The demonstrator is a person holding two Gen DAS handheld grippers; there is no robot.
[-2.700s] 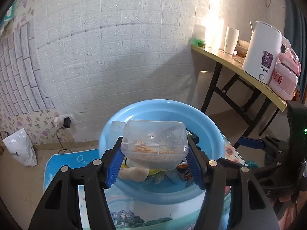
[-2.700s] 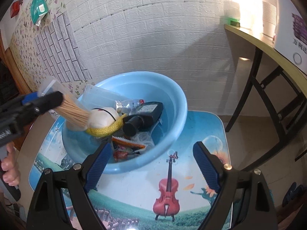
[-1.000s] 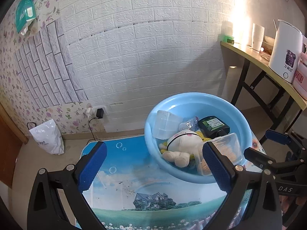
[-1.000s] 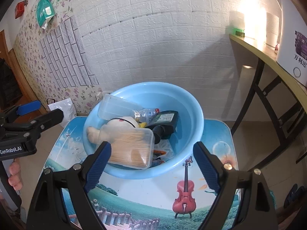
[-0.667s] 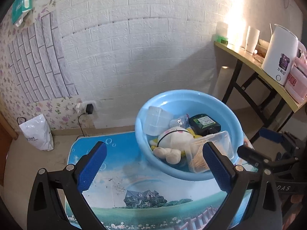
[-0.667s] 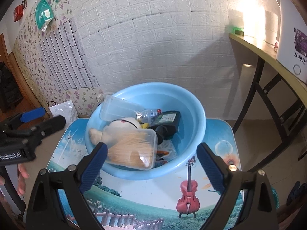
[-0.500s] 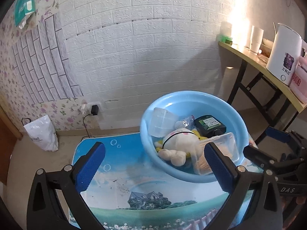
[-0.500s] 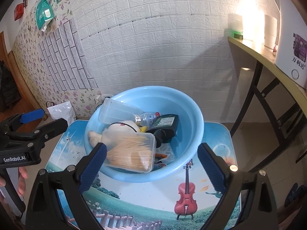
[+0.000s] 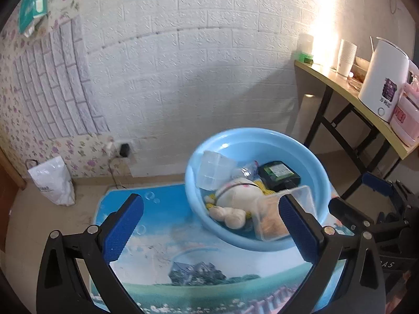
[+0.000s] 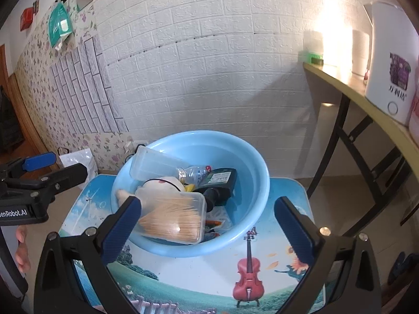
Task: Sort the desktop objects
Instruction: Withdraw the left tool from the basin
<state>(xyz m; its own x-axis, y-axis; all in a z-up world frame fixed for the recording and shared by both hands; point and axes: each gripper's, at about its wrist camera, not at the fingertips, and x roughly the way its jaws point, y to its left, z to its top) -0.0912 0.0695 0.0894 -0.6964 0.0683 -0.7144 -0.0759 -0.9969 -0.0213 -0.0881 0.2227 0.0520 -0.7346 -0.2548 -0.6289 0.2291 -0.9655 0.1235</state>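
A light blue basin (image 9: 309, 151) (image 10: 251, 162) stands on the small picture-printed table (image 9: 162, 246) (image 10: 214, 277). In it lie a clear box of toothpicks (image 10: 172, 218) (image 9: 272, 222), a white plush toy (image 9: 235, 196) (image 10: 159, 185), a clear tub (image 10: 152, 164) (image 9: 212, 168), a plastic bottle (image 10: 193, 174) and a black bottle (image 10: 218, 180) (image 9: 279, 172). My left gripper (image 9: 209, 233) is open and empty, above the table, left of the basin. My right gripper (image 10: 207, 230) is open and empty, just in front of the basin.
A folding side table (image 9: 348, 91) at the right carries a white kettle (image 9: 381, 78), paper cups (image 9: 345, 57) and a pink container (image 9: 406, 115). A white bag (image 9: 52, 183) sits on the floor by the brick wall, near a wall socket (image 9: 123, 150).
The left gripper let go of the toothpick box into the basin, opened wide and drew back to the left. The right gripper stayed open and shifted only slightly.
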